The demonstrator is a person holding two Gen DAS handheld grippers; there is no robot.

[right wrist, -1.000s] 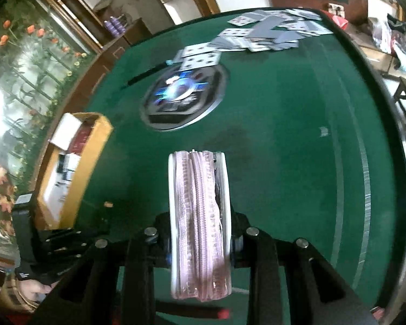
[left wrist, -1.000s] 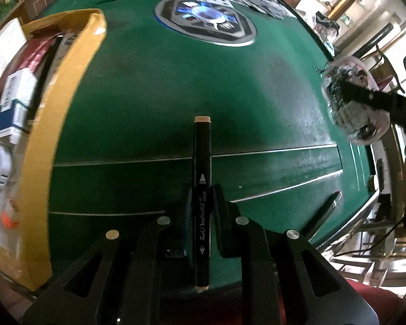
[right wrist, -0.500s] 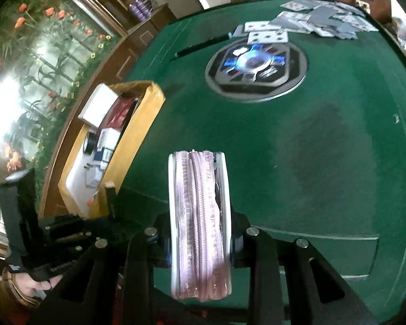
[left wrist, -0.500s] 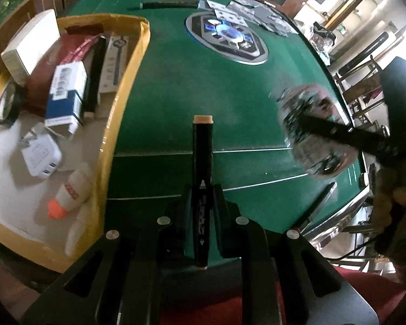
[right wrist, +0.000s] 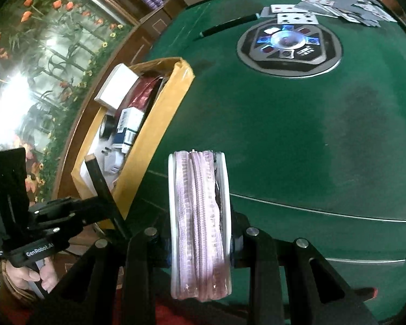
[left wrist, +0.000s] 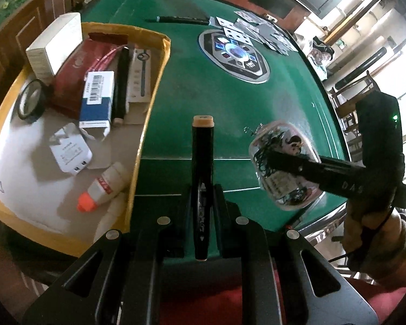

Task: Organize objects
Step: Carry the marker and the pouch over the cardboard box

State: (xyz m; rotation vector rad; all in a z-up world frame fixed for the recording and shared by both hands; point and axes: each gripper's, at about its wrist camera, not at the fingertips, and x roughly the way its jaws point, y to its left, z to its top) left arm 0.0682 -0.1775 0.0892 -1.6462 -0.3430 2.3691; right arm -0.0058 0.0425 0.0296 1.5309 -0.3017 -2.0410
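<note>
A green desk (left wrist: 230, 113) is seen, a cardboard box (left wrist: 149, 86) at its left edge. A zippered pouch (right wrist: 200, 224) is clamped in the right gripper (right wrist: 200, 243), a marker (left wrist: 201, 178) pinched by the left gripper (left wrist: 201, 211), both above the near edge. A release short of the box wall could drop either outside it.

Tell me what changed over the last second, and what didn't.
Both grippers swung left toward the box: in the left wrist view it went from a sliver at the edge to fully open to view, contents visible. The right gripper with its pouch came nearer the left gripper. Nothing was picked up or released. The marker stays clamped in the left, the pouch in the right, and the cards lie unmoved.
</note>
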